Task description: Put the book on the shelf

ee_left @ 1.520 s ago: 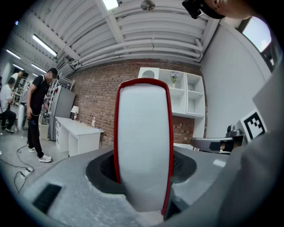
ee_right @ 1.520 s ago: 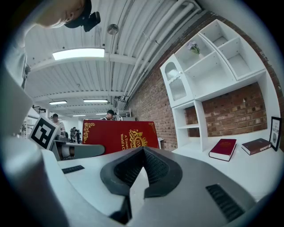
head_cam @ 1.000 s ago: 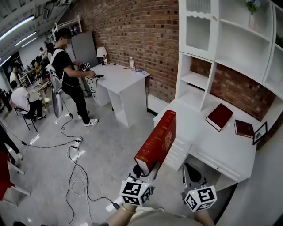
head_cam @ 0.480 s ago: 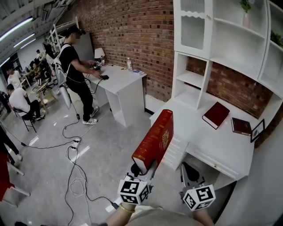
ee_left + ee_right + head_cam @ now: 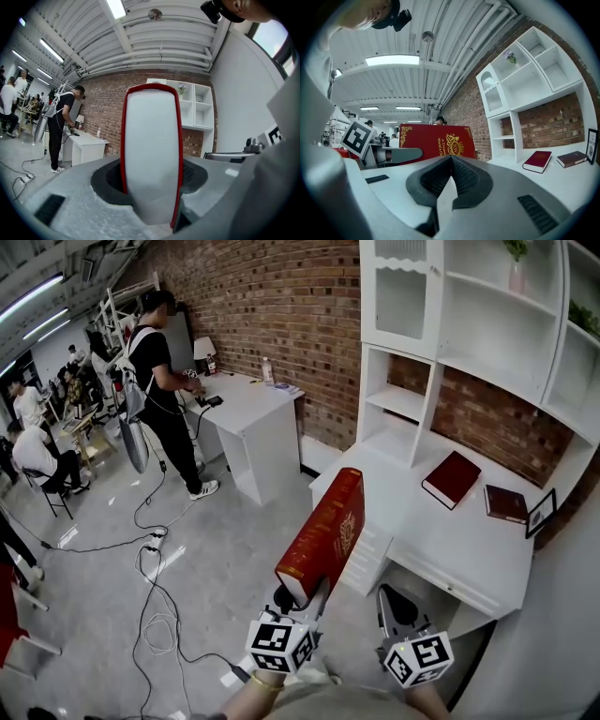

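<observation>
A thick red book (image 5: 326,532) with gold print stands on end in my left gripper (image 5: 302,600), which is shut on its lower edge. In the left gripper view its white page edge (image 5: 152,154) fills the gap between the jaws. My right gripper (image 5: 392,607) is shut and empty, just right of the book; its view shows the gold-printed cover (image 5: 436,140) to the left. The white shelf unit (image 5: 441,343) stands ahead on the right over a white desk (image 5: 441,531).
Two dark red books (image 5: 452,478) (image 5: 506,503) and a picture frame (image 5: 539,514) lie on the desk. A white drawer block (image 5: 366,557) is below the desk's edge. A person (image 5: 164,381) stands at a second white desk (image 5: 248,413). Cables (image 5: 159,615) trail on the floor.
The view has moved closer to the shelf and desk, which shifted left in the picture. The book stays held in the left gripper. The person at the far desk stepped toward it.
</observation>
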